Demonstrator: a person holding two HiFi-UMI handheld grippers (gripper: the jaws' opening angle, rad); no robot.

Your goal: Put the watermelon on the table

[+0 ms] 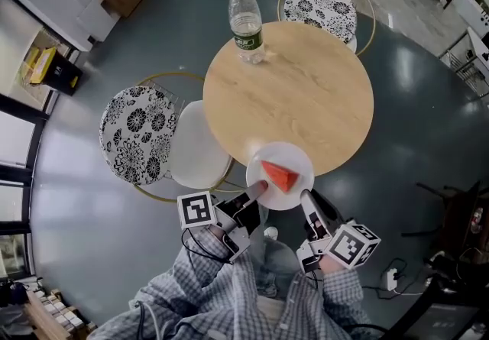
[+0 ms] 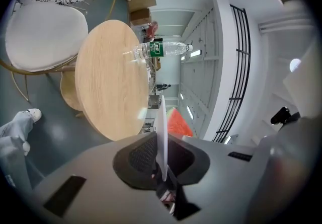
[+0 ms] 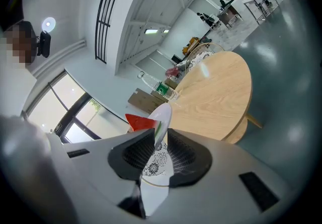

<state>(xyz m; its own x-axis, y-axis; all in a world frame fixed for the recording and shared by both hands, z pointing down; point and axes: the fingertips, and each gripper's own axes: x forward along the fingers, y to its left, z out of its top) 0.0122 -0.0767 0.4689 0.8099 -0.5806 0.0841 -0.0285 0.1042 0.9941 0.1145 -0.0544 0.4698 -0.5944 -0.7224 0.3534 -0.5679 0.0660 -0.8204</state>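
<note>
My left tool (image 1: 256,192) and right tool (image 1: 308,201) each pinch plate (image 1: 298,157) rim; watermelon (image 1: 280,175) loose on top. Uneven lowering onto surface (image 1: 306,94) could tip slice off.

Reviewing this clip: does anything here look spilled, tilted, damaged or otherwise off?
Nothing stands out. The watermelon slice lies on the white plate, which the left gripper and right gripper clamp by its near rim at the table edge. The bottle stands upright on the table, with nothing spilled.
</note>
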